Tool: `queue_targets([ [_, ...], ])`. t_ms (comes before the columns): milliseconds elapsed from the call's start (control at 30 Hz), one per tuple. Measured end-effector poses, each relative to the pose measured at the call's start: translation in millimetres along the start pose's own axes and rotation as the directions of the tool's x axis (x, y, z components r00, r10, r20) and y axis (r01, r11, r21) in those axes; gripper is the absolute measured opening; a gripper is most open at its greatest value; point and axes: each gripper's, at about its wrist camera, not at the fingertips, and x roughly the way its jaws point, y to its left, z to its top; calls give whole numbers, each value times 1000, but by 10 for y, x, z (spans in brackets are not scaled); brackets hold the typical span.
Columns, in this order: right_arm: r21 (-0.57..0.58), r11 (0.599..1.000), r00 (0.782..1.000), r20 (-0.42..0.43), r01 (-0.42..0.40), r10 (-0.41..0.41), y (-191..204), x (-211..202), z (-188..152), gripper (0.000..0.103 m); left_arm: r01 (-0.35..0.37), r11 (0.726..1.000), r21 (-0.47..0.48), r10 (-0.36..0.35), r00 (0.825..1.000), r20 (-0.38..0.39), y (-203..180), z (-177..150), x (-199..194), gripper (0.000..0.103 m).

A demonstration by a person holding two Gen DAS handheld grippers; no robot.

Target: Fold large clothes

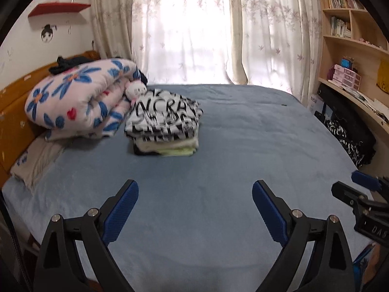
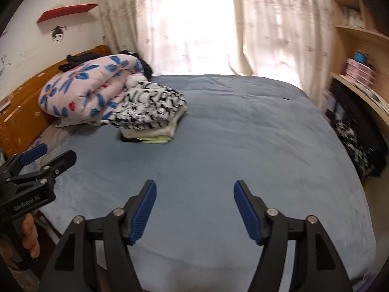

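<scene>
Clothes (image 1: 165, 121) sit folded in a stack at the far left of the bed (image 1: 243, 146), touching the quilt (image 1: 80, 97). Left gripper (image 1: 194, 209) and right gripper (image 2: 194, 209) hover near, jaws wide, holding nothing. This piece looks finished; next likely calls for fetching another garment, perhaps the black-and-white heap (image 1: 350, 143) at right.

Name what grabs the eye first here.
The stack of folded clothes, its top piece printed black and white, sits on the blue bed by a rolled floral quilt at the headboard. Both claws, left and right, hang open and empty over bare sheet.
</scene>
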Motion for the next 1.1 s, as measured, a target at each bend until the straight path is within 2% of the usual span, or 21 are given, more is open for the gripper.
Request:
queue_targets([
  [133, 67, 997, 999, 0, 35, -35, -131, -25, -297, 74, 10, 1000, -23, -11, 999, -49, -148, -283, 93, 94],
  [267, 126, 990, 998, -10, 70, -69, -254, 28, -508, 74, 22, 1000, -15, -23, 995, -94, -319, -508, 248, 95],
  [400, 127, 983, 991, -31, 134, -131, -334, 116, -671, 74, 36, 999, -10, -37, 989, -145, -451, -656, 422, 94],
  [667, 118, 980, 985, -82, 163, -154, -390, 341, -898, 74, 72, 997, -4, -71, 967, -246, -647, -1002, 737, 95],
  [800, 95, 982, 983, -102, 164, -154, -350, 445, -951, 74, 84, 996, 4, -80, 961, -266, -693, -1064, 807, 94],
  [1100, 64, 986, 982, -115, 156, -148, -278, 561, -1054, 74, 93, 995, -43, -101, 954, -282, -591, -1093, 905, 94],
])
